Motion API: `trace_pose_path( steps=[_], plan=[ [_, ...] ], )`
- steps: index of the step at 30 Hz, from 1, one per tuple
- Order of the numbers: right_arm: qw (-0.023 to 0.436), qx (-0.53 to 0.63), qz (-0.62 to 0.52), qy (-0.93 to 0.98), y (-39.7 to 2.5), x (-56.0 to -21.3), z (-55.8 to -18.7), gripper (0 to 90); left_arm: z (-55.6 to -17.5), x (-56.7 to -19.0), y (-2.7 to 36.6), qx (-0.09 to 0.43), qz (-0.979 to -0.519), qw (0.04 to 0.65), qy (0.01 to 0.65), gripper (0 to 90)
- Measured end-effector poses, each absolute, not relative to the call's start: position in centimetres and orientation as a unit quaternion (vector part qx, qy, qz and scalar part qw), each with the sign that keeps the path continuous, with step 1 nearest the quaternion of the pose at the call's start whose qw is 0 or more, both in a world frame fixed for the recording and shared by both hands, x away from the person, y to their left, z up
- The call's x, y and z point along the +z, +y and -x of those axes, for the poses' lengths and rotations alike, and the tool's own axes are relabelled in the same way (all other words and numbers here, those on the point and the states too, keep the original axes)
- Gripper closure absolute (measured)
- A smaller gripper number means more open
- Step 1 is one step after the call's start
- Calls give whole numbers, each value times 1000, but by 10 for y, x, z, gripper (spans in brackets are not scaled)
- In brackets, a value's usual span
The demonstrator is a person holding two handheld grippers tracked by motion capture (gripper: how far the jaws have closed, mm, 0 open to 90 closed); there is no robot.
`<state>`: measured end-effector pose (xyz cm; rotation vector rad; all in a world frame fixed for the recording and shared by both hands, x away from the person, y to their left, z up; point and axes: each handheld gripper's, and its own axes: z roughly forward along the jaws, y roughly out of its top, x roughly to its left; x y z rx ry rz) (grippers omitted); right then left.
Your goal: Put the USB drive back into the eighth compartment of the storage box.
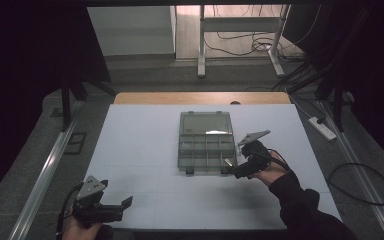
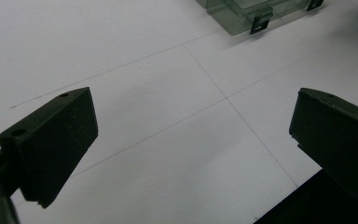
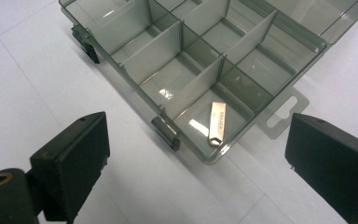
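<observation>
A clear grey compartment box (image 1: 206, 142) lies open in the middle of the white table, its lid folded back. In the right gripper view, a small silver USB stick (image 3: 217, 123) rests in the box's (image 3: 186, 70) near corner compartment. My right gripper (image 3: 198, 161) hovers open just in front of that corner, with nothing between its jaws; in the high view the right gripper (image 1: 241, 169) sits at the box's front right corner. My left gripper (image 1: 122, 206) stands open over the bare table at the front left. The left gripper (image 2: 191, 149) points toward the box's front latches (image 2: 260, 22).
A white sheet (image 1: 145, 150) with faint grid lines covers the table. Black latches (image 3: 167, 133) stick out from the box's front edge. A power strip (image 1: 322, 127) and cables lie on the floor to the right. A metal rail (image 1: 45, 170) runs along the left.
</observation>
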<state>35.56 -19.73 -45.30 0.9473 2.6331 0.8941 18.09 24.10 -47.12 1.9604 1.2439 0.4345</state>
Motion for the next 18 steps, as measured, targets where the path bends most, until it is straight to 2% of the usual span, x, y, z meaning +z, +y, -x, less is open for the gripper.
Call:
trace_pose_path(
  steps=[18],
  plan=[
    [98,311,-331,885,-226,-450,-335,6,-181,-471,241,170,-768,379,488,10]
  ],
)
